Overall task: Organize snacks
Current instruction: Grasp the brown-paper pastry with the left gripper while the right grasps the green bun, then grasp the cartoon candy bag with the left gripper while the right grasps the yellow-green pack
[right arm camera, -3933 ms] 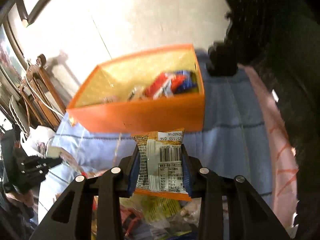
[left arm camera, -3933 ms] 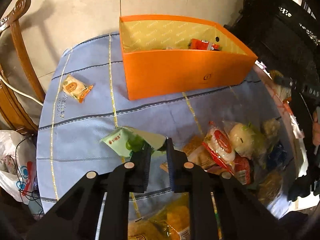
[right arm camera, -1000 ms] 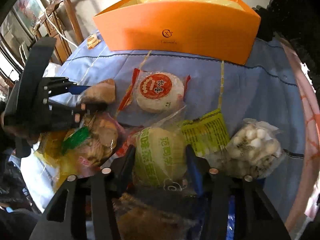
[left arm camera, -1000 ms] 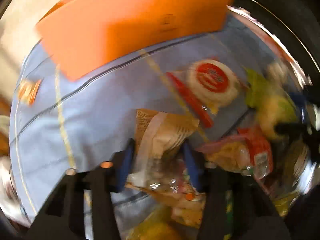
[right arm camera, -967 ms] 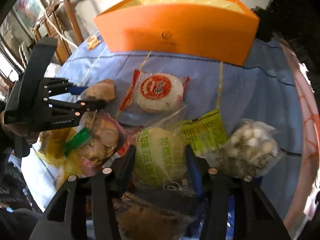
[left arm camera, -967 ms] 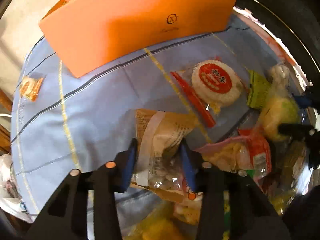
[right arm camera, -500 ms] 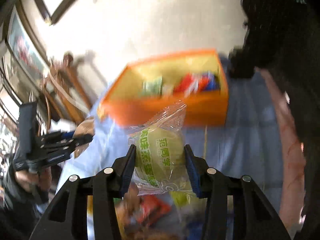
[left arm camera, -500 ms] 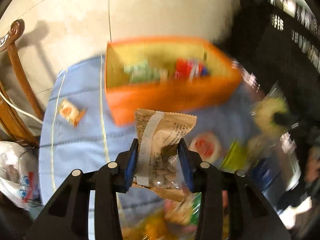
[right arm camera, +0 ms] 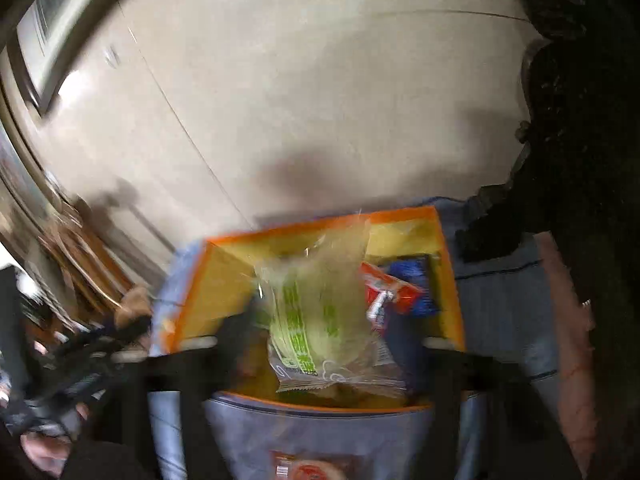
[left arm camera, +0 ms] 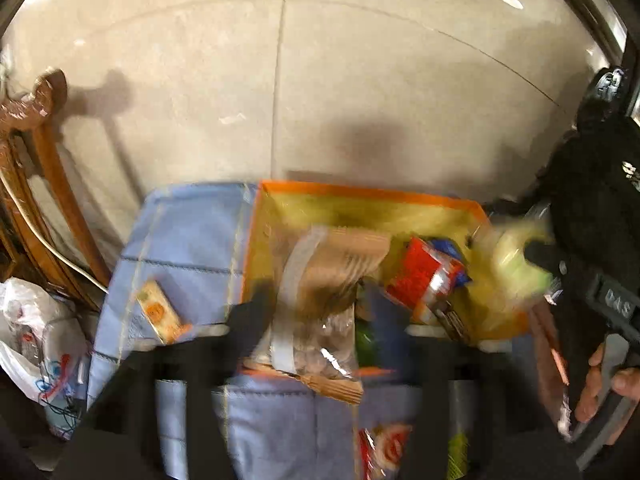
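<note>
The orange box point(left arm camera: 360, 192) stands open on the blue cloth, with a red packet point(left arm camera: 424, 276) and a blue packet point(right arm camera: 412, 284) inside. My left gripper point(left arm camera: 324, 312) hangs over its near wall, jaws opening wide. A brown paper snack packet point(left arm camera: 332, 272) sits loose between them, blurred, its top over the box. My right gripper point(right arm camera: 320, 332) is above the box point(right arm camera: 448, 280) too, jaws also opening. A clear packet with a green-printed bun point(right arm camera: 316, 312) lies loose between its spread fingers. In the left wrist view the right gripper point(left arm camera: 580, 280) and that bun packet point(left arm camera: 516, 256) show at the box's right end.
A small orange-and-white packet point(left arm camera: 158, 312) lies on the cloth left of the box. A round red-and-white cake packet point(right arm camera: 308, 472) is on the cloth in front. A wooden chair point(left arm camera: 40, 160) and a white plastic bag point(left arm camera: 32, 340) stand left, dark carved furniture point(left arm camera: 600, 200) right.
Both grippers rose from the snack pile with their packets and moved over the orange box. Their jaws, shut on the packets half a second ago, now stand wide apart.
</note>
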`<state>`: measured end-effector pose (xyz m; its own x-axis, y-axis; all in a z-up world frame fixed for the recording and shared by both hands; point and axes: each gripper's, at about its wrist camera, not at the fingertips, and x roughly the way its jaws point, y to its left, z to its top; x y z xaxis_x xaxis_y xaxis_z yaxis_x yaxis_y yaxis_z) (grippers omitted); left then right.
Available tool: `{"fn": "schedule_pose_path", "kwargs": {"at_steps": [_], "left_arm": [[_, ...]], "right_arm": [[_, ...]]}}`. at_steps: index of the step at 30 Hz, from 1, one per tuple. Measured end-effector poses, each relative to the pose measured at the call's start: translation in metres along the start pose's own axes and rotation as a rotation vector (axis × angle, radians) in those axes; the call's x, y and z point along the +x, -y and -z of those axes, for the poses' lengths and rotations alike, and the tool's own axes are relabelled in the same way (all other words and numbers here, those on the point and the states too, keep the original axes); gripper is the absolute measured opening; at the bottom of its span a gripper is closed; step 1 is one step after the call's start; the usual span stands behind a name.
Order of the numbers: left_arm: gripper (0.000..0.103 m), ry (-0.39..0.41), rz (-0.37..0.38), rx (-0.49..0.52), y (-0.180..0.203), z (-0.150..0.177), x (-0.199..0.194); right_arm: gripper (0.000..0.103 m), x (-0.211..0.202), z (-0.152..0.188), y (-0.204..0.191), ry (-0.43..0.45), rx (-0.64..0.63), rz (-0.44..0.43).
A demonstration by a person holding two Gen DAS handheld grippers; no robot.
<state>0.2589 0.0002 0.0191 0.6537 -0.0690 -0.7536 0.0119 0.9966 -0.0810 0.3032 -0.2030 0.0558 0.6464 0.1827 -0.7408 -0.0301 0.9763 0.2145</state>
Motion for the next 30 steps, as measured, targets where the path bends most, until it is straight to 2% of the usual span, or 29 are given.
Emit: {"fn": "schedule_pose_path", "kwargs": {"at_steps": [1,2,3,5,8,10,12,13,14,16,17,19,21,23,25,26,27,28,29,30], "left_arm": [[0.099,0.052,-0.024,-0.001,-0.001,0.007,-0.004],[0.099,0.086,-0.010,0.021,-0.002,0.015,-0.011],[0.099,0.084,0.036,0.068,0.000,0.028,-0.015],[0.099,0.024,0.041,0.121,-0.002,0.059,-0.017],[0.099,-0.058,0.060,0.160,-0.006,0.109,-0.021],[0.099,-0.129,0.047,0.196,-0.010,0.159,-0.019],[0.099,-0.186,0.031,0.224,-0.012,0.192,-0.011],[0.099,-0.236,0.020,0.236,-0.013,0.212,-0.003],[0.099,-0.258,0.018,0.235,-0.013,0.219,0.001],[0.099,-0.298,0.059,0.215,-0.015,0.245,0.010],[0.099,-0.311,0.071,0.216,-0.015,0.251,0.012],[0.099,-0.330,0.069,0.244,-0.008,0.263,0.022],[0.099,-0.307,0.065,0.256,-0.006,0.270,0.024],[0.099,-0.314,0.081,0.220,-0.012,0.268,0.028],[0.099,-0.327,0.115,0.168,-0.021,0.265,0.035],[0.092,-0.322,0.116,0.148,-0.024,0.265,0.036],[0.079,-0.302,0.108,0.110,-0.030,0.264,0.034],[0.051,-0.305,0.135,0.081,-0.031,0.262,0.029],[0.049,-0.319,0.143,0.063,-0.034,0.261,0.030],[0.048,-0.324,0.144,0.057,-0.035,0.258,0.031]], "right_arm": [[0.099,-0.003,0.004,0.001,0.004,-0.008,0.026],[0.099,-0.009,0.011,0.002,0.005,-0.019,0.005],[0.099,-0.013,0.020,0.003,-0.003,-0.027,-0.015],[0.099,-0.023,0.045,0.008,-0.030,-0.021,-0.027],[0.099,-0.031,0.102,0.012,-0.104,-0.077,-0.055],[0.099,-0.025,0.148,0.008,-0.191,-0.161,-0.035],[0.099,-0.010,0.188,0.005,-0.281,-0.226,-0.017],[0.099,-0.003,0.202,0.005,-0.315,-0.238,-0.006],[0.099,0.005,0.214,0.007,-0.338,-0.243,0.006],[0.099,0.010,0.234,0.010,-0.368,-0.216,-0.003],[0.099,0.012,0.238,0.014,-0.368,-0.194,-0.028],[0.099,0.012,0.251,0.017,-0.356,-0.214,-0.003],[0.099,0.014,0.267,0.013,-0.366,-0.350,0.090],[0.099,0.017,0.280,0.018,-0.375,-0.444,0.175],[0.100,0.016,0.281,0.033,-0.373,-0.332,0.129],[0.096,0.015,0.281,0.042,-0.366,-0.261,0.110],[0.080,0.010,0.279,0.046,-0.330,-0.210,0.121],[0.072,0.007,0.278,0.048,-0.323,-0.190,0.138],[0.065,0.004,0.276,0.051,-0.323,-0.161,0.132],[0.064,0.001,0.274,0.056,-0.337,-0.096,0.095]]}}
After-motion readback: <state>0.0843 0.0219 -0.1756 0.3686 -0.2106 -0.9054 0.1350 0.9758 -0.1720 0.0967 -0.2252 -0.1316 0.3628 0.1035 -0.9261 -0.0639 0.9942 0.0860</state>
